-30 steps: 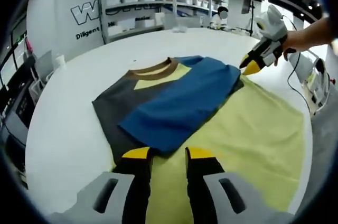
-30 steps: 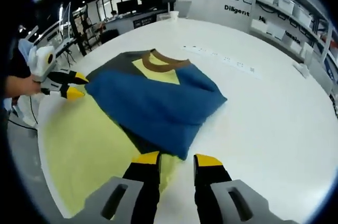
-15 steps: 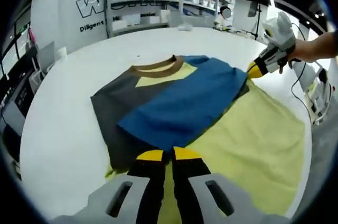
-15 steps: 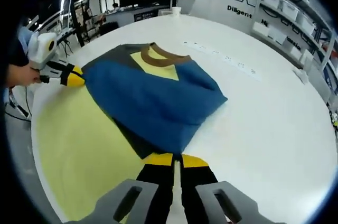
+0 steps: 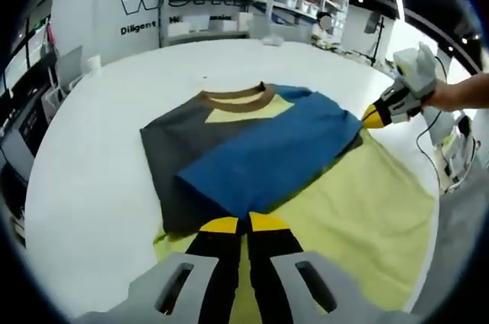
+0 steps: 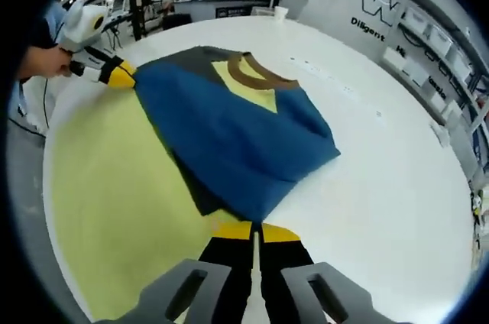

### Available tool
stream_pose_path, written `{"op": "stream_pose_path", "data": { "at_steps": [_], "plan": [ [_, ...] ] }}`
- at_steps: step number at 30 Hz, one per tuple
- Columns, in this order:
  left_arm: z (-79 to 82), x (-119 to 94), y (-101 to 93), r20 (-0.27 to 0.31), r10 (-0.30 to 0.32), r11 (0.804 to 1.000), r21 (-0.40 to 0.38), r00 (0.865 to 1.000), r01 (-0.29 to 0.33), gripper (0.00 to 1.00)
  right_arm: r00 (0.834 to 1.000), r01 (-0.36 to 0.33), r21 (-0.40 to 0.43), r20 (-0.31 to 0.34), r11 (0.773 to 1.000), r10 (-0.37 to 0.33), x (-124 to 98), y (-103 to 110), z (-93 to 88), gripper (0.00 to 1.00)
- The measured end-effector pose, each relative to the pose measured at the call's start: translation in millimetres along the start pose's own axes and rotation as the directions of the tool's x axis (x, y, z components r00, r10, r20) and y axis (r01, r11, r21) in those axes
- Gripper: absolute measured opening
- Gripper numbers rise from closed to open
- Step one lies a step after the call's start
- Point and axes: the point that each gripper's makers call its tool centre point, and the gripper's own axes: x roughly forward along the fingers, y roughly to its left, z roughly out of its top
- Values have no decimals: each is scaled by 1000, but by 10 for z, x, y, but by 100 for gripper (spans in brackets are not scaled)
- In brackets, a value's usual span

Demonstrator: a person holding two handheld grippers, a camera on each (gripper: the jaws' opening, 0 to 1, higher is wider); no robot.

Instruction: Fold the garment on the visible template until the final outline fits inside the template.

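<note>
Left gripper view. The garment lies on the white table, partly over the yellow-green template. A blue panel is already folded across the dark grey body; the brown collar sits at about 12 o'clock of the garment. The left tool stands at 6 o'clock of the view, its yellow-tipped jaws drawn together on the near corner of the blue layer. The right tool enters at 3 o'clock, held by a person's hand, its tips closed at the far corner of that same blue edge. The grey body overhangs the template toward 9 o'clock, lying on bare table there.

Right gripper view. The garment runs from 11 o'clock toward the centre, and the template spreads toward 8 o'clock. The right tool, at 6 o'clock, has its jaws pressed nearly shut on the near corner of the cloth. The left tool shows at 10 o'clock, tips closed at the opposite corner. The 3 o'clock side of the garment rests on table, off the template.

Assessment. One fold is in place, and both tools grip the two ends of one edge (a stance that suits a further fold or a drag onto the template). The outline does not yet fit inside the template; a substantial part lies beyond its border. At least one more fold or a shift appears to remain. Garment and template are both in plain sight.
</note>
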Motion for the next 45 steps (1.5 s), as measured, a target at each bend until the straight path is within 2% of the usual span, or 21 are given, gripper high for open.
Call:
{"op": "stream_pose_path", "data": {
  "at_steps": [4, 8, 10, 15, 22, 26, 28, 30, 34, 37, 40, 42, 45],
  "plan": [
    [-38, -8, -9, -17, -1, 1000, -7, 1000, 1, 2, 1000, -7, -26, -4, 1000, 7, -8, 6, -1, 0],
    [-40, -16, -12, -21, -5, 1000, -3, 1000, 5, 2, 998, -57, 13, 8, 998, 56, -35, -21, 49, 0],
    [-44, -19, -13, -21, -8, 1000, 6, 1000, 8, 3, 995, -89, 52, 50, 995, 86, -60, -26, 115, 0],
    [-47, -21, -17, -19, -7, 1000, 15, 1000, 7, 4, 985, -136, 141, 121, 981, 120, -116, -141, 244, 10],
    [-44, -16, -23, -22, -8, 1000, 27, 1000, 9, 4, 985, -128, 181, 142, 975, 103, -50, -344, 378, 16],
    [-44, -15, -25, -21, -10, 999, 33, 1000, 11, 3, 983, -137, 196, 150, 971, 108, -5, -377, 472, 17],
    [-44, -16, -24, -21, -12, 999, 31, 1000, 13, 3, 978, -159, 192, 166, 968, 128, -13, -361, 517, 15],
    [-43, -12, -22, -20, -14, 999, 31, 1000, 14, 3, 965, -225, 182, 174, 957, 194, -41, -269, 538, 11],
    [-42, 0, -14, -19, -17, 999, 42, 1000, 18, 3, 966, -235, 161, 152, 959, 211, -86, -257, 454, 9],
    [-39, 4, -14, -18, -20, 999, 45, 1000, 21, 3, 962, -256, 156, 139, 954, 236, -109, -199, 372, 0],
    [-38, 4, -14, -19, -23, 998, 55, 1000, 24, 3, 959, -271, 103, 110, 957, 260, -112, -119, 269, 0],
    [-38, 2, -17, -19, -24, 998, 58, 1000, 25, 3, 957, -278, 98, 117, 956, 266, -128, -93, 258, 0],
    [-37, 5, -15, -18, -25, 998, 61, 1000, 26, 3, 957, -272, 46, 118, 961, 266, -125, -72, 234, 0]
  ]
}}
